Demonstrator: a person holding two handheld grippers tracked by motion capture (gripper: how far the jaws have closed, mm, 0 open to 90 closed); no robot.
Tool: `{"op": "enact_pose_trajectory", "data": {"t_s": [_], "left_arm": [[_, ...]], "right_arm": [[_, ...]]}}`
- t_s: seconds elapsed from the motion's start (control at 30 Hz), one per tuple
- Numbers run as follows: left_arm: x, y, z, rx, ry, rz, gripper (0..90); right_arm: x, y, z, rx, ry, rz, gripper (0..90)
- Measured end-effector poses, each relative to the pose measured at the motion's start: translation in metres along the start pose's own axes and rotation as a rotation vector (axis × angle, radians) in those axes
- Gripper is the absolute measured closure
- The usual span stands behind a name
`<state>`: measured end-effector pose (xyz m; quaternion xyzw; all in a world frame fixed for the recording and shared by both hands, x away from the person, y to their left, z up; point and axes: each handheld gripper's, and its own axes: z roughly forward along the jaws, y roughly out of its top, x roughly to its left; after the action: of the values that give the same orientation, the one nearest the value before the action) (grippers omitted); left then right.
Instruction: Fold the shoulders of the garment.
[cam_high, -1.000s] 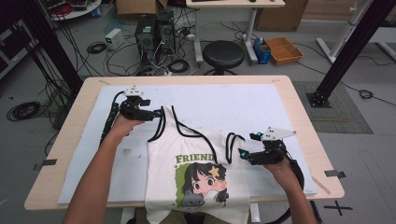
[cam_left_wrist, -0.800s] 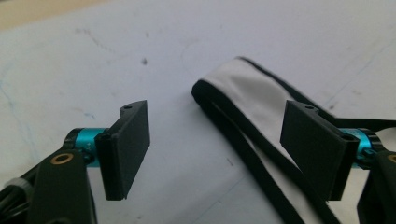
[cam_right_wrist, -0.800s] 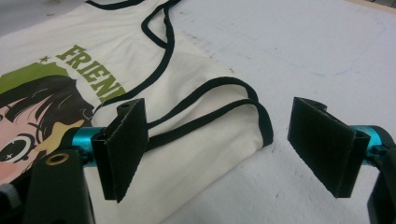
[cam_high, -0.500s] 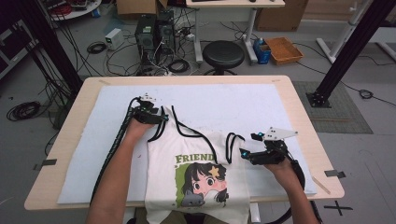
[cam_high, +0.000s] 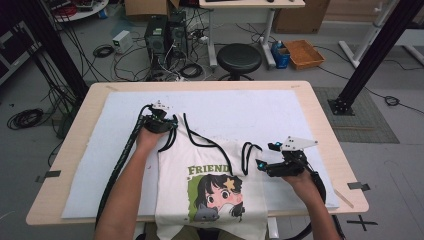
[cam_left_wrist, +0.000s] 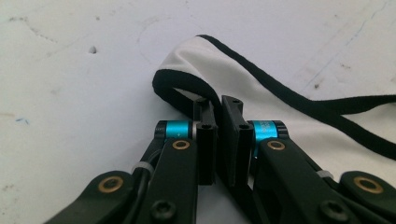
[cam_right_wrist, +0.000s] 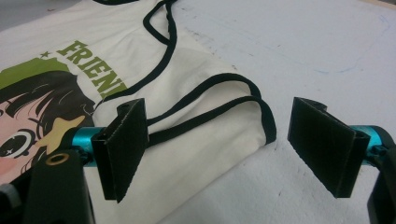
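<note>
The cream tank top (cam_high: 210, 185) is spread on the table's white mat (cam_high: 300, 115), hem at the near edge. Its far-left strap (cam_left_wrist: 187, 88) has just been clenched by the left hand-held gripper (cam_left_wrist: 218, 105); the right hand-held gripper (cam_right_wrist: 217, 140) is held released around the right strap (cam_right_wrist: 233, 100). If only the trim is pinched, the strap could slip when pulled.

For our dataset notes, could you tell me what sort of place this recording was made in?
Probably a lab or workshop: computer towers and loose cables on the floor, a stool, and a padded table.
</note>
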<state>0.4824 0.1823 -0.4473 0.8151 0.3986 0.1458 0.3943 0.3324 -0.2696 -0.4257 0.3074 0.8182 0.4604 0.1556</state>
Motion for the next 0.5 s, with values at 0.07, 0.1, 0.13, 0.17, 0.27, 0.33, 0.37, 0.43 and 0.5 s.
{"op": "enact_pose_trajectory", "data": {"t_s": [0.07,0.1,0.13,0.17,0.27,0.33,0.37,0.43,0.5], "left_arm": [[0.0,0.001,-0.001,-0.015,0.01,-0.002,83.9],[-0.001,0.001,-0.001,-0.026,0.032,-0.006,77.4],[0.0,0.002,-0.001,-0.042,0.067,-0.024,65.3],[0.0,0.002,-0.001,-0.055,0.087,-0.052,49.1],[0.003,-0.001,0.003,-0.037,0.078,-0.075,43.3],[0.0,0.0,0.004,-0.024,0.087,-0.047,51.7],[-0.001,0.0,0.004,-0.022,0.08,-0.028,51.7],[-0.004,0.0,0.004,-0.024,0.033,0.002,72.4],[-0.008,0.0,0.005,-0.025,0.022,0.041,84.9]], "right_arm": [[-0.001,0.0,0.0,-0.004,0.0,-0.004,20.1],[-0.001,0.0,0.0,-0.003,0.0,-0.004,20.1],[-0.001,0.0,0.0,-0.003,0.001,-0.004,20.1],[-0.001,0.0,0.0,-0.002,0.001,-0.006,20.1],[-0.001,0.0,0.001,0.002,0.002,-0.002,20.1],[-0.001,-0.001,0.001,0.002,0.001,0.0,20.1],[-0.001,-0.001,0.001,0.002,0.001,0.0,20.1],[-0.001,-0.001,0.0,0.0,-0.003,0.002,20.1],[-0.001,-0.001,0.0,0.0,-0.002,0.004,20.1]]}}
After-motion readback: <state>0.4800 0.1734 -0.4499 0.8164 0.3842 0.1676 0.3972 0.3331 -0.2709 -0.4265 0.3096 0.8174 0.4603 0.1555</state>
